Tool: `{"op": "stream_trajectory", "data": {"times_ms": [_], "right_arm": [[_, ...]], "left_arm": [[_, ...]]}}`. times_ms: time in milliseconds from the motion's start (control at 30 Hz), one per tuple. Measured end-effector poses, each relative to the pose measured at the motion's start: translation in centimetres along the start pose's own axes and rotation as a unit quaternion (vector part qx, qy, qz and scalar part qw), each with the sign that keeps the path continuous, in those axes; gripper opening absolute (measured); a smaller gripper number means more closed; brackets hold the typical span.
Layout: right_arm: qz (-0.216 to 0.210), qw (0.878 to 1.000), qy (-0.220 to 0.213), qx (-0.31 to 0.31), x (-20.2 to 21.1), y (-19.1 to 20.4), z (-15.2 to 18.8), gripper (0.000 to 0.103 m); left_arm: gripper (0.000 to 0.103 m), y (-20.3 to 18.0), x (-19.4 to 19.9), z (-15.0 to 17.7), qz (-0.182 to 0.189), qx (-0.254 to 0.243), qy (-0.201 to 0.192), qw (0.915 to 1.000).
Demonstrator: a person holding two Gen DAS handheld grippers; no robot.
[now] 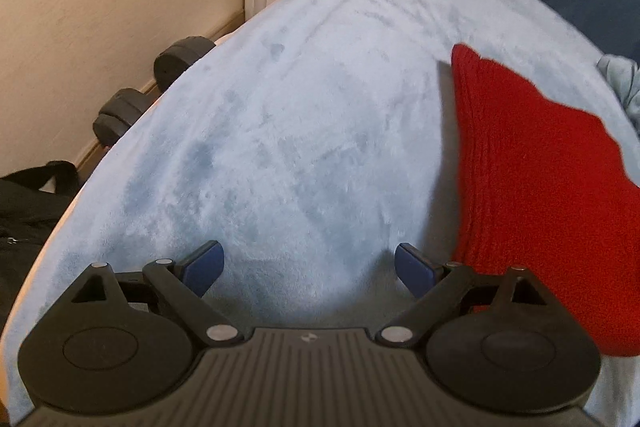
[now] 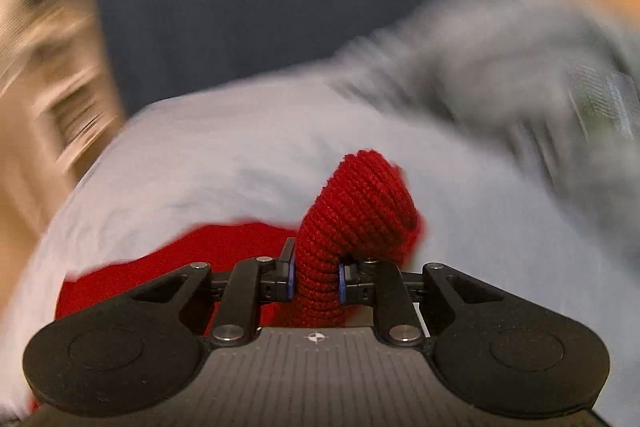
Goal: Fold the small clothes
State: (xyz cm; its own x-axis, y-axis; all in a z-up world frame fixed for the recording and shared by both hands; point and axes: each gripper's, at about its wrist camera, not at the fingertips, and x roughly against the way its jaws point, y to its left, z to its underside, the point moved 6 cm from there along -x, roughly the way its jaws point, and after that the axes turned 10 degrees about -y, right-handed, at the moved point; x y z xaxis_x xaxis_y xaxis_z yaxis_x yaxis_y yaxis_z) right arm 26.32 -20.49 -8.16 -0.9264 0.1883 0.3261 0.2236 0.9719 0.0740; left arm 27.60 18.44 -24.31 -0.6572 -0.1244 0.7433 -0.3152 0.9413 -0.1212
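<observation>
Pinching red ribbed knit garment (image 2: 356, 211) at lower centre, right gripper (image 2: 316, 279) lifts edge for folding; left gripper (image 1: 308, 267) apart, empty, above pale blue fleece bed cover (image 1: 280, 131).

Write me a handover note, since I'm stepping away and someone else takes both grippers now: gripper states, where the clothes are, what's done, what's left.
Right hand-held gripper: shut on a bunched edge of the red knit garment, lifted off the bed.
Left hand-held gripper: open, empty, over the light blue blanket beside the garment.
Grey clothes lie farther back.
Done: garment picked up at one edge.
Left: no fold visible yet; lay it flat and fold.
</observation>
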Motion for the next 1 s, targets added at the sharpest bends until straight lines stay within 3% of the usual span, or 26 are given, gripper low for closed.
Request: {"op": "stream_trajectory", "data": {"times_ms": [67, 167, 267, 333, 400, 500, 633, 700, 767, 867, 933, 967, 1000], "right_arm": [[-0.061, 0.993, -0.031, 0.101, 0.8, 7.0, -0.3, 0.019], [-0.161, 0.957, -0.05, 0.237, 2.4, 17.3, 3.5, 0.018], [-0.237, 0.917, -0.014, 0.321, 3.3, 23.4, 9.8, 0.018], [-0.271, 0.895, 0.029, 0.353, 3.8, 24.9, 13.6, 0.016], [-0.265, 0.894, 0.02, 0.362, 4.4, 24.9, 14.9, 0.016], [-0.265, 0.911, 0.019, 0.315, 4.4, 24.1, 12.5, 0.016], [-0.291, 0.906, -0.02, 0.306, 6.6, 24.5, 9.2, 0.015], [-0.316, 0.893, -0.017, 0.32, 7.7, 24.3, 10.0, 0.015], [-0.338, 0.869, -0.003, 0.362, 8.8, 24.3, 12.8, 0.015], [-0.342, 0.848, 0.017, 0.404, 8.8, 24.3, 16.5, 0.019], [-0.346, 0.848, 0.006, 0.402, 8.8, 24.4, 16.0, 0.03], [-0.359, 0.852, 0.02, 0.38, 9.3, 24.3, 15.4, 0.048], [-0.374, 0.856, 0.045, 0.355, 9.3, 24.2, 14.6, 0.061]], "left_arm": [[0.094, 0.4, 0.2, -0.1, 0.01, 0.013, 0.0, 0.9999], [0.094, 1.3, 0.3, -0.6, 0.022, 0.041, 0.001, 0.9989], [0.094, 2.2, 0.3, -0.9, 0.027, 0.059, 0.001, 0.9979], [0.094, 2.6, 0.5, -0.9, 0.03, 0.065, 0.001, 0.9974], [0.094, 2.8, 0.6, -1.0, 0.037, 0.07, 0.0, 0.9969], [0.094, 2.8, 0.4, -0.9, 0.04, 0.069, 0.0, 0.9968], [0.094, 3.2, 0.5, -1.0, 0.045, 0.081, 0.0, 0.9957], [0.094, 3.5, 0.6, -1.1, 0.046, 0.093, 0.001, 0.9946], [0.094, 3.7, 0.6, -1.2, 0.046, 0.099, 0.002, 0.994], [0.094, 3.6, 0.8, -1.2, 0.044, 0.098, 0.004, 0.9942], [0.094, 3.6, 1.2, -1.4, 0.047, 0.1, 0.009, 0.9938], [0.094, 3.5, 1.5, -1.6, 0.053, 0.103, 0.01, 0.9932], [0.094, 3.5, 1.9, -1.8, 0.058, 0.106, 0.011, 0.9926]]}}
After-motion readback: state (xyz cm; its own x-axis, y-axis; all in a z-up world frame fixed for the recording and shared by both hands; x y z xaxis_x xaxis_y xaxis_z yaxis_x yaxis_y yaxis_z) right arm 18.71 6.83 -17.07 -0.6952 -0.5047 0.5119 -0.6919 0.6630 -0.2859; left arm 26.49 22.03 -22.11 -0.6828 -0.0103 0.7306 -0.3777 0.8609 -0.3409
